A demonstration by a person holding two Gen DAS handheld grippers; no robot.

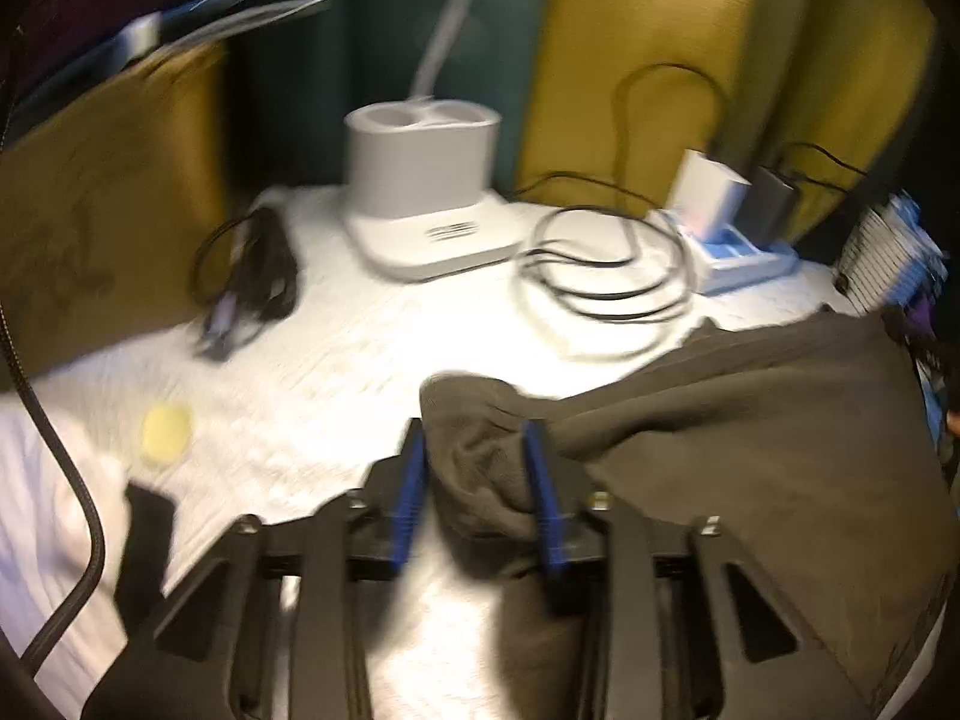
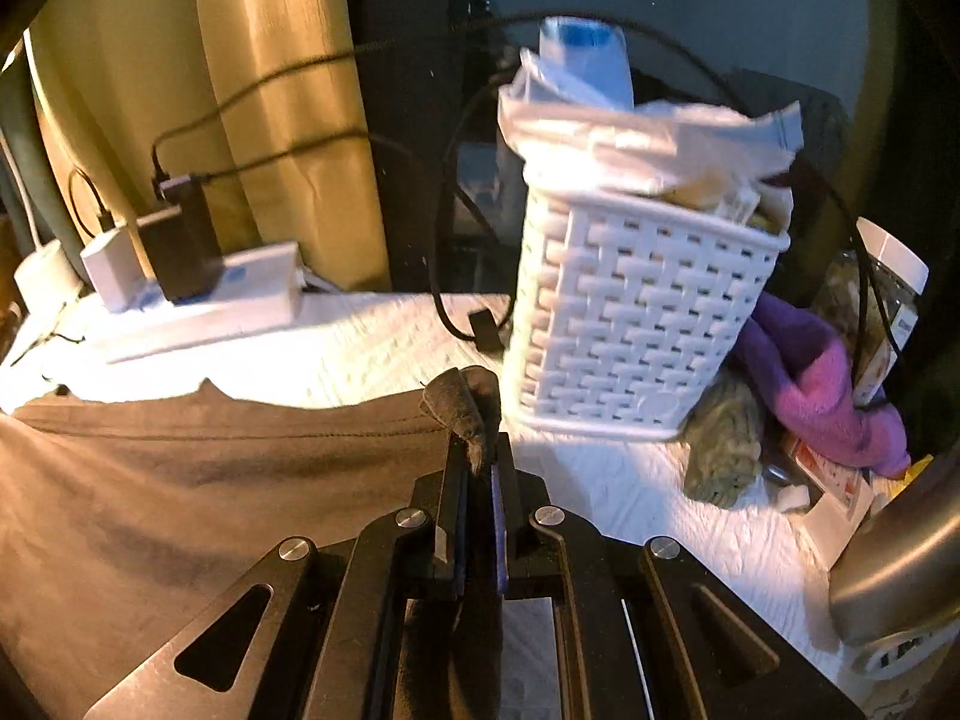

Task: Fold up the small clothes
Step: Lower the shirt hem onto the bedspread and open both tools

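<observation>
Carefully: your left gripper [image 1: 477,480] stands apart around the brown garment [image 1: 750,420] corner; right gripper [image 2: 480,468] clamps its other corner; the white basket [image 2: 636,312] at one o'clock could snag the cloth.

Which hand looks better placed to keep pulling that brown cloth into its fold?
Probably the right. Its gripper is shut on a corner of the brown cloth, so it can pull. The left gripper has its jaws apart around a bunched corner, so the cloth would likely slip free.
</observation>
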